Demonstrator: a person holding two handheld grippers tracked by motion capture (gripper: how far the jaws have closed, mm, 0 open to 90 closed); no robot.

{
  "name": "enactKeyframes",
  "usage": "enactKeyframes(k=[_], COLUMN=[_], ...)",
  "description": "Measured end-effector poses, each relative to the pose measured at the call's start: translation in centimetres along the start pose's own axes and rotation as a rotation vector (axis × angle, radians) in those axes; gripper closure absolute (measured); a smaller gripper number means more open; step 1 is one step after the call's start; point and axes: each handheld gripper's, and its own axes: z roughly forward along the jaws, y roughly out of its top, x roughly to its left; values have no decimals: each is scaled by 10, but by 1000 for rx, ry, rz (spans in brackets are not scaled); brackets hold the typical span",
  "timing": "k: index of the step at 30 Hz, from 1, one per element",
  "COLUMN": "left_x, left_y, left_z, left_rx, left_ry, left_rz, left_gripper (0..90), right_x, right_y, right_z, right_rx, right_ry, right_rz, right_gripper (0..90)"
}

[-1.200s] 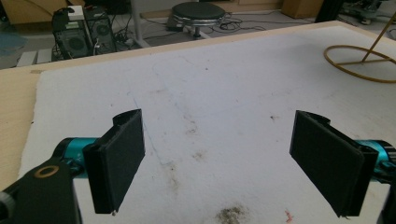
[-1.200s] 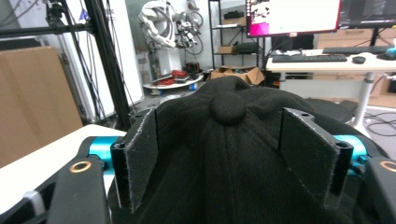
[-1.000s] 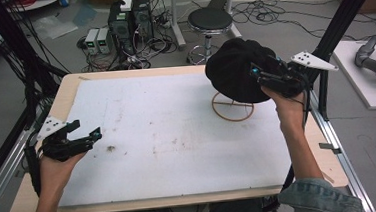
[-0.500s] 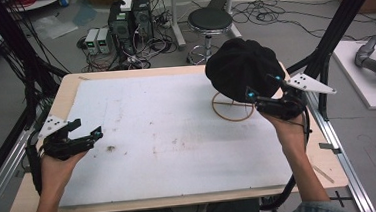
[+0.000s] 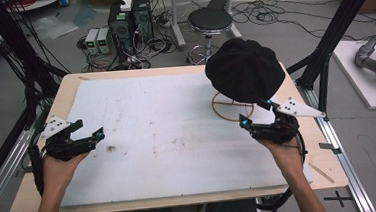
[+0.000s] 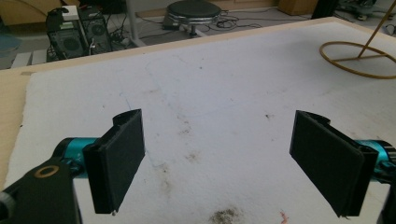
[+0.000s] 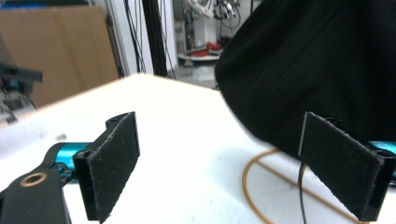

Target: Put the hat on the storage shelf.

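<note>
A black hat tops a yellow wire stand; the table is pale wood under a white mat (stained brown in spots).

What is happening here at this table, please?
A person works with a gripper in each hand over a white-covered table. A black hat sits on a wire stand at the far right. The right gripper is beside the stand's ring, below the hat; its jaws have just been opening, with nothing between them. The left gripper is open and empty near the table's left edge.
</note>
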Motion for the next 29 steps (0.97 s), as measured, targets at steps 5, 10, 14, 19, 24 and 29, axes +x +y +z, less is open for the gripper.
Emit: enactKeyframes(k=[5, 10, 14, 19, 24, 29], left_x=[-1, -2, -2, -2, -2, -2], left_y=[1, 1, 1, 1, 1, 1], left_z=[-1, -1, -1, -1, -1, -1], left_rx=[-2, -3, -4, -3, -4, -4], left_ry=[-7, -12, -8, -10, -8, -8], left_rz=[4, 9, 7, 10, 10, 9], left_gripper=[183, 183, 183, 183, 183, 183], right_x=[4, 0, -2, -3, -2, -2], right_y=[-18, -26, -28, -27, -27, -27], right_z=[5, 8, 9, 9, 9, 9], right_rx=[50, 61, 63, 58, 60, 59], right_ry=[-3, -9, -17, -17, -14, -7], right_rz=[-24, -3, 10, 14, 19, 16], right_gripper=[123, 123, 123, 123, 123, 123])
